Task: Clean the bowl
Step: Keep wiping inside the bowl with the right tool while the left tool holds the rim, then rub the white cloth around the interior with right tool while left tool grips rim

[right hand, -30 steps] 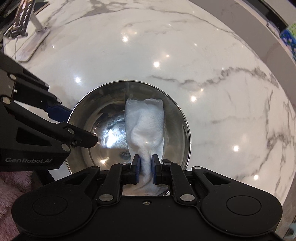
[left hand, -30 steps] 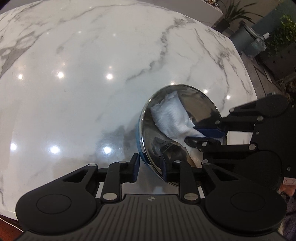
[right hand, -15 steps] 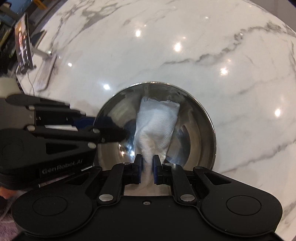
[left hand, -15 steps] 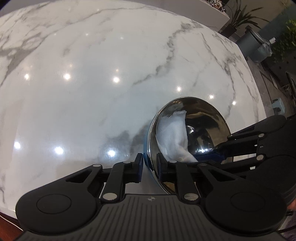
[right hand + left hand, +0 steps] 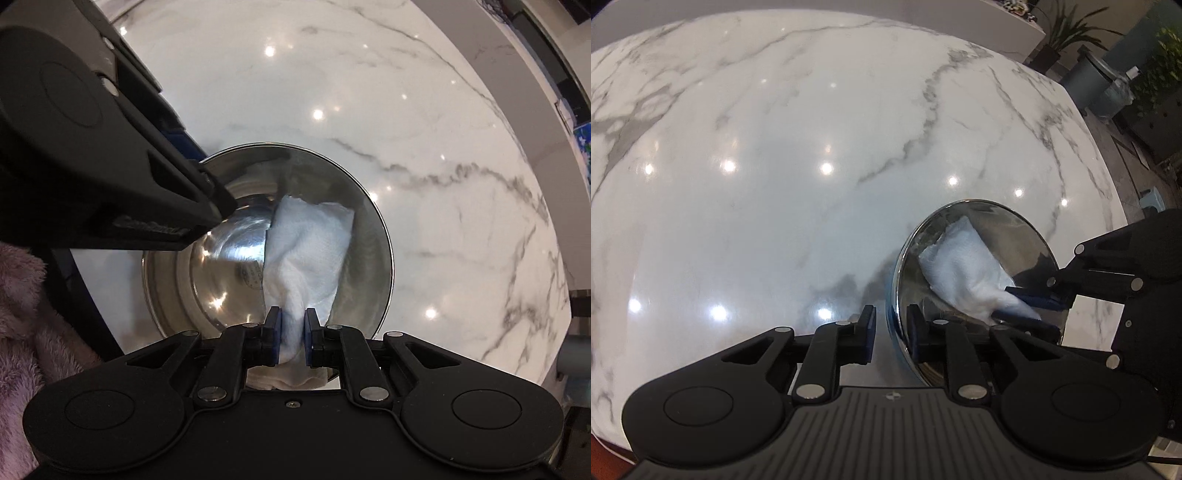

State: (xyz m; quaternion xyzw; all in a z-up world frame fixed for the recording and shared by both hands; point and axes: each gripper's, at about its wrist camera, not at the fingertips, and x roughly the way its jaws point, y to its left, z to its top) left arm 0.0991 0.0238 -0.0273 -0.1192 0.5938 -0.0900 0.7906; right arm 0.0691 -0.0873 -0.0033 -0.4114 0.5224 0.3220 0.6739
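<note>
Cloth pinched in right gripper jaws — inside bowl.

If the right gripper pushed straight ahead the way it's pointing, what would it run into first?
The right gripper, shut on the white cloth, points into the steel bowl. Going on, the cloth would probably press against the bowl's inner wall first, though depth is unclear.

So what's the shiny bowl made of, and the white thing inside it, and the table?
The bowl looks like polished steel: it mirrors the lights. The white thing is a wipe, probably paper towel or thin cloth, soft and crinkled. The table looks like glossy white marble with grey veins, though it could be imitation.
</note>
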